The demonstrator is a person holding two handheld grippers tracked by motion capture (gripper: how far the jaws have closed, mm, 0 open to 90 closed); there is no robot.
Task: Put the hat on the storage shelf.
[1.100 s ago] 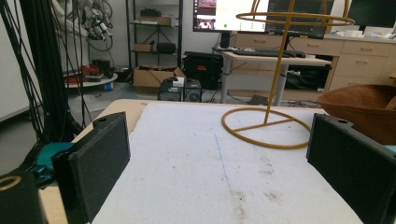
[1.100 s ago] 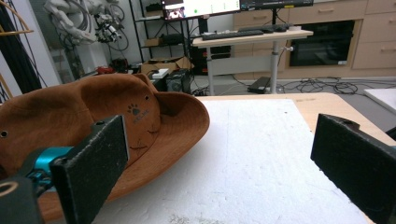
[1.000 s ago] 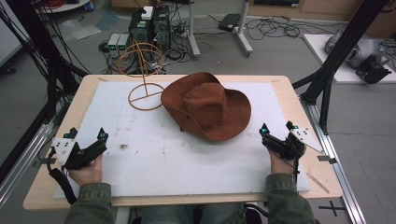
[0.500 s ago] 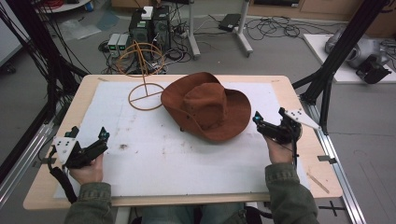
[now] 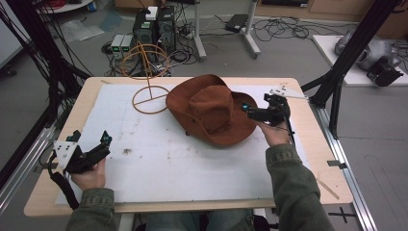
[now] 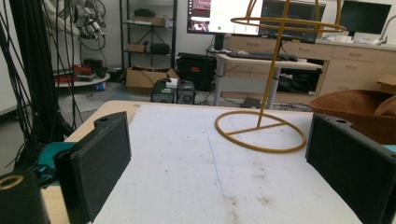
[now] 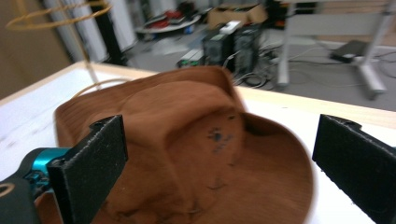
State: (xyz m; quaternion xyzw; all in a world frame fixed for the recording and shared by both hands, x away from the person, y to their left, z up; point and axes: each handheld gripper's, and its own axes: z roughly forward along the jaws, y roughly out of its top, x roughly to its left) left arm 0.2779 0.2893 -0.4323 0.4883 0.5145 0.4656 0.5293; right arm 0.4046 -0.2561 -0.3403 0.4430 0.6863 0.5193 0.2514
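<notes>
A brown felt hat (image 5: 211, 113) is seen lying crown up on the white mat (image 5: 159, 168) that covers the worktop (image 5: 317, 163), towards the far right of the mat. The right gripper (image 5: 246, 109) is held at the hat's right brim, just above it, with its jaws spread wide and nothing between them; in the right gripper view the hat (image 7: 187, 154) is framed between the two parted jaws, the crown lying ahead of them. Whether a jaw touches the brim cannot be told.

The left gripper (image 5: 91, 143) is held at the near left of the mat, well apart from the hat, its jaws likewise released and empty, with the bare mat (image 6: 205, 177) between them in the left gripper view. A yellow wire hat stand (image 5: 149, 79) is placed at the far left of the mat, just beside the hat's left brim, its round base flat on the mat and its upright post carrying a hoop. The stand (image 6: 266, 93) is also seen ahead of the left gripper, with the hat's brim (image 6: 359, 109) to its right.
</notes>
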